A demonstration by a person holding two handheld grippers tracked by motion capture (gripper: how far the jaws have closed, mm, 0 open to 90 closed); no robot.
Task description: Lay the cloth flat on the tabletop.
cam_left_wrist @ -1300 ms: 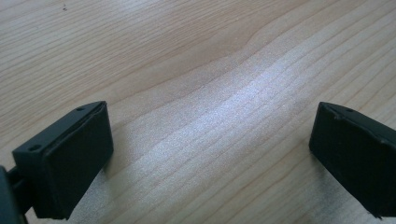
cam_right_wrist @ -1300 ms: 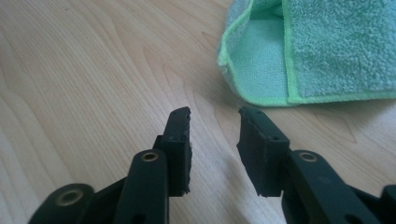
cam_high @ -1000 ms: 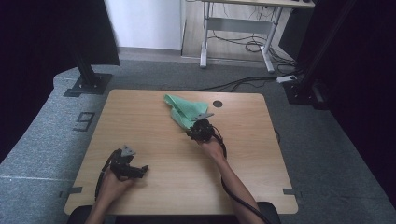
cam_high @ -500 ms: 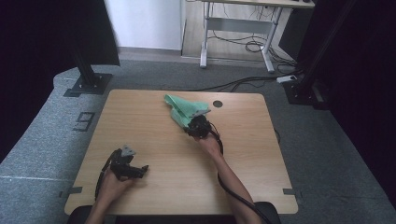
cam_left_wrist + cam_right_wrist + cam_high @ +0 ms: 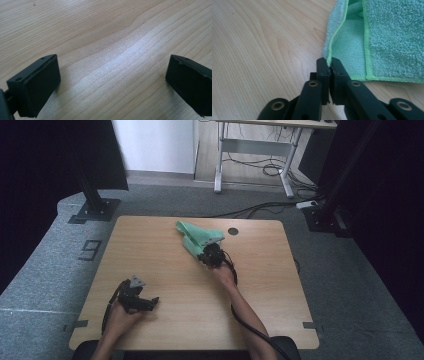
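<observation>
Jaws of the right gripper (image 5: 329, 65) have just been closing, and they're now pinched tight on the hemmed edge of the green microfibre cloth (image 5: 387, 37), the lime-stitched border standing up between the two black pads. Over in the high view, that cloth (image 5: 200, 236) lies folded and rumpled on the far middle of the wooden table (image 5: 270, 285), just beside a small round dark hole (image 5: 233, 231) in the tabletop, and the right gripper (image 5: 209, 256) sits at the cloth's near end with the person's forearm stretching back toward the table's near edge. Its black cable (image 5: 250, 325) trails along beside that arm.

Left side now: the left gripper (image 5: 150, 302) rests low at the near left of the table, well apart from the cloth, held in the person's left hand (image 5: 122, 312). From its own camera, the left gripper (image 5: 113, 77) has its jaws spread wide, bare wood grain between the pads and no object gripped.
</observation>
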